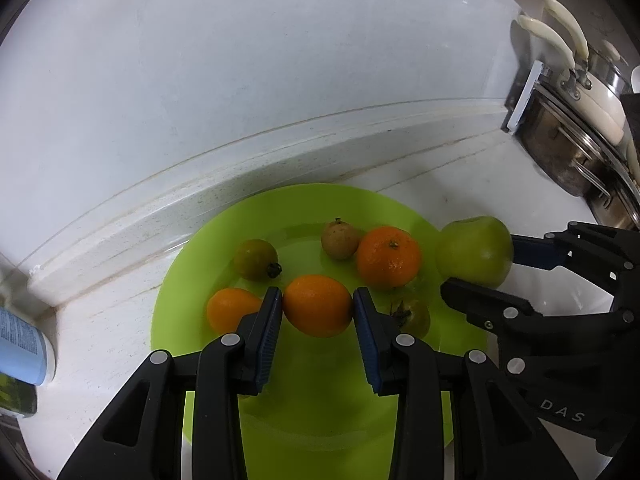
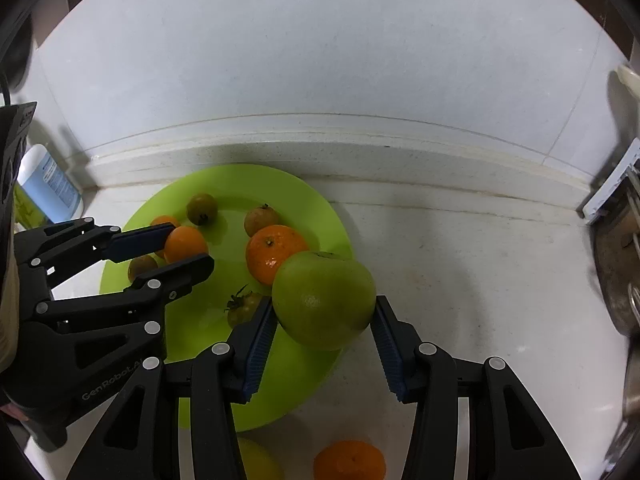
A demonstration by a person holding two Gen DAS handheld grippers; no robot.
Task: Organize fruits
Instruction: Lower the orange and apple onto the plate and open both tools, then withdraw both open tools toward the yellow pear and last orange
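Observation:
A lime-green plate (image 1: pixel 280 208) (image 2: pixel 304 196) lies on the white counter against the backsplash. My left gripper (image 1: pixel 318 306) (image 2: pixel 188 246) is shut on a small orange (image 1: pixel 318 306) (image 2: pixel 185 243) just above the plate. My right gripper (image 2: pixel 325 312) (image 1: pixel 478 268) is shut on a large green apple (image 2: pixel 325 300) (image 1: pixel 474 250) over the plate's right rim. On the plate lie a mandarin (image 1: pixel 388 256) (image 2: pixel 274 252), another orange (image 1: pixel 230 308), a brownish round fruit (image 1: pixel 340 238) (image 2: pixel 260 218) and two greenish tomatoes (image 1: pixel 256 259) (image 1: pixel 412 316).
Stacked pots with white handles (image 1: pixel 580 120) stand at the right. A blue-labelled container (image 1: pixel 24 348) (image 2: pixel 50 184) sits at the left by the backsplash. On the counter near me lie an orange (image 2: pixel 350 462) and a yellow fruit (image 2: pixel 260 462).

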